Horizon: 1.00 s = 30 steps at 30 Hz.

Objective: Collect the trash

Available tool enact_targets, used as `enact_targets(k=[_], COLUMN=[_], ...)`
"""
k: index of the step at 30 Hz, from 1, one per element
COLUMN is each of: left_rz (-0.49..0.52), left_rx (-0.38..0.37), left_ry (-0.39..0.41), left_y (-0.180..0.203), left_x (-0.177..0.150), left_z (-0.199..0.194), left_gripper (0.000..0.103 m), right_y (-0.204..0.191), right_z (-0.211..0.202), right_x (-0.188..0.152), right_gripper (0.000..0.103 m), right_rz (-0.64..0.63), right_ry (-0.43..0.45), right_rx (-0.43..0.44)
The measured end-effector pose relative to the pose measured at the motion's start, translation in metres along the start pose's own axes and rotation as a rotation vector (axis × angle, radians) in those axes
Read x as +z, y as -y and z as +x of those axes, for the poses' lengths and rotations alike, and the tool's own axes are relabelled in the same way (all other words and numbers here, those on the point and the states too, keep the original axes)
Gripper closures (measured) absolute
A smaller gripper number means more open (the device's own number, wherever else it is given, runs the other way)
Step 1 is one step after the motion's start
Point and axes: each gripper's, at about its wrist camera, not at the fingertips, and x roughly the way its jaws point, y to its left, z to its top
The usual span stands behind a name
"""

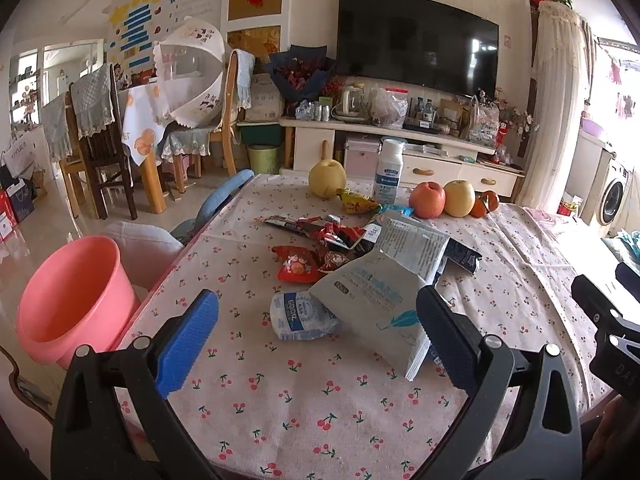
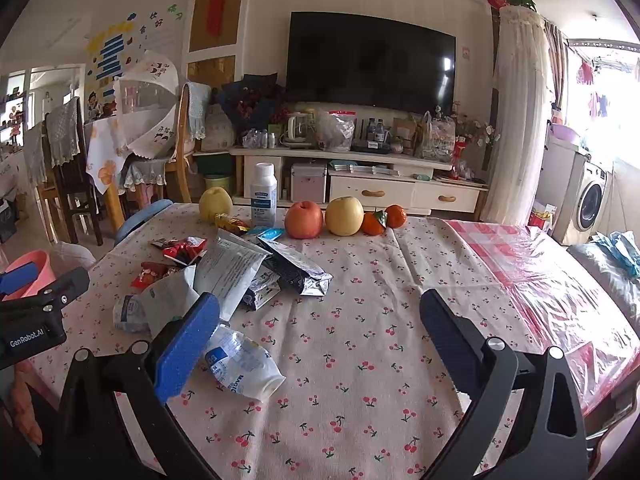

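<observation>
While both tools hung low over the cherry-print tablecloth (image 1: 320, 408), neither had hold of anything. The left gripper (image 1: 318, 340) stood with its jaws spread wide, its blue-padded finger (image 1: 188, 340) over bare cloth and its dark finger (image 1: 444, 340) just beside the lower corner of a large pale grey paper pouch with blue printing (image 1: 372, 300); whether finger and pouch touched could not be told. Between the fingers, a little ahead of them, lay a small crumpled white plastic packet with blue lettering (image 1: 298, 316), tucked against the pouch. The right gripper (image 2: 320, 340) was likewise fully spread and empty, its blue-padded finger (image 2: 186, 348) in front of a squashed white plastic bottle with a blue label (image 2: 244, 364) lying on its side; contact there was also unclear. Beyond the left gripper the litter heaped up: red snack wrappers (image 1: 304, 260), a dark foil bag (image 2: 296, 268) and a yellow wrapper (image 1: 356, 200). Farther back an upright white bottle (image 1: 388, 172), a yellow pear (image 1: 326, 178), a red apple (image 1: 428, 200), a yellow apple (image 1: 460, 198) and two small oranges (image 2: 384, 218) stood in a loose row. Off the table's left edge, well apart from the wrappers, sat a round pink plastic bucket (image 1: 76, 296) with its mouth open.
</observation>
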Motion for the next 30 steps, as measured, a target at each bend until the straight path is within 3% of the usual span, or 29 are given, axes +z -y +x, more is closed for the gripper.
enact_targets(k=[21,30], left_rz=[0.038,0.014], left_rx=[-0.044,-0.124], left_ry=[-0.065,-0.183], left_y=[0.016,0.017], left_x=[-0.01,-0.021], left_z=[0.016,0.042], left_gripper=[0.003,0.003], right_y=[0.005,0.013], right_z=[0.007,0.034], right_x=[-0.005,-0.02], right_gripper=[0.004,0.004], right_rz=[-0.005,-0.029], right_ry=[-0.022,-0.101], right_rx=[0.003,0.041])
